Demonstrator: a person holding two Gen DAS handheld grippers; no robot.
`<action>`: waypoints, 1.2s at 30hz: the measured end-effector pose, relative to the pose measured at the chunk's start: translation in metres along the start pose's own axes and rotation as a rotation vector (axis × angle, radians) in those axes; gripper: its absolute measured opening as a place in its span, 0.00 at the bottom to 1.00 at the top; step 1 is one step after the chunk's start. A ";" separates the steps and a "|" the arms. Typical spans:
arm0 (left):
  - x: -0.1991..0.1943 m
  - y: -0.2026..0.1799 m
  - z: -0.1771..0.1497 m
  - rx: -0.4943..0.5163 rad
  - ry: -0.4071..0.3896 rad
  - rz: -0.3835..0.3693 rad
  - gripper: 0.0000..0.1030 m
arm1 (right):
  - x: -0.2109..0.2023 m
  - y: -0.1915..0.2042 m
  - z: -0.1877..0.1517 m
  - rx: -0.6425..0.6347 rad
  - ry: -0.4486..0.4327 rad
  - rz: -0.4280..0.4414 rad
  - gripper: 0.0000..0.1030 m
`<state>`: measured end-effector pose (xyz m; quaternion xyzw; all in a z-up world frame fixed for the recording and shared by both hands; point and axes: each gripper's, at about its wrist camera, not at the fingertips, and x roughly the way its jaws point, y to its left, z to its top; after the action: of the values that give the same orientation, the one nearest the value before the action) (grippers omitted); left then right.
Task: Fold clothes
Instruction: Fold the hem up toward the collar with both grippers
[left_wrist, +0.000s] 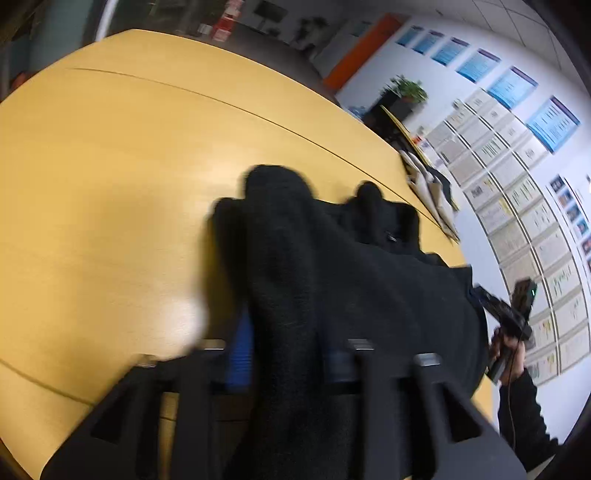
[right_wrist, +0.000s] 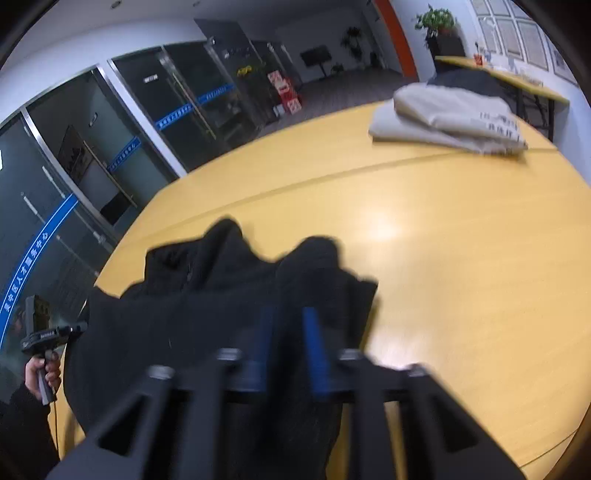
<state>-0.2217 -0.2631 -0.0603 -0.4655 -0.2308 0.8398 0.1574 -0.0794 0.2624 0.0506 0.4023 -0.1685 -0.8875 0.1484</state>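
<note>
A black fleece garment (left_wrist: 332, 266) hangs stretched between both grippers above the yellow table (left_wrist: 110, 184). My left gripper (left_wrist: 288, 332) is shut on a thick fold of it; the cloth drapes over the blue fingers (left_wrist: 240, 350) and hides their tips. My right gripper (right_wrist: 288, 332) is shut on another edge of the garment (right_wrist: 184, 314), its blue fingers (right_wrist: 314, 347) close together with cloth between them. The right gripper also shows in the left wrist view (left_wrist: 509, 317), the left gripper in the right wrist view (right_wrist: 44, 332). Both frames are motion-blurred.
A folded beige garment (right_wrist: 443, 118) lies at the table's (right_wrist: 443, 240) far corner; it also shows in the left wrist view (left_wrist: 432, 192). A second table (right_wrist: 517, 81), a plant (right_wrist: 436, 18), glass doors (right_wrist: 110, 147) and a poster wall (left_wrist: 517, 166) surround the table.
</note>
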 end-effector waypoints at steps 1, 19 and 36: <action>-0.001 0.003 0.001 -0.009 0.001 -0.014 0.67 | -0.002 -0.003 -0.003 0.003 -0.009 0.009 0.52; -0.040 -0.034 0.019 0.122 -0.100 -0.139 0.09 | -0.045 0.020 0.039 -0.101 -0.141 0.021 0.00; -0.003 -0.034 0.015 0.115 -0.020 -0.036 0.11 | 0.028 -0.007 0.029 -0.155 0.105 -0.031 0.07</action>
<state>-0.2319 -0.2398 -0.0334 -0.4432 -0.1922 0.8532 0.1967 -0.1202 0.2623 0.0467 0.4381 -0.0850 -0.8778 0.1742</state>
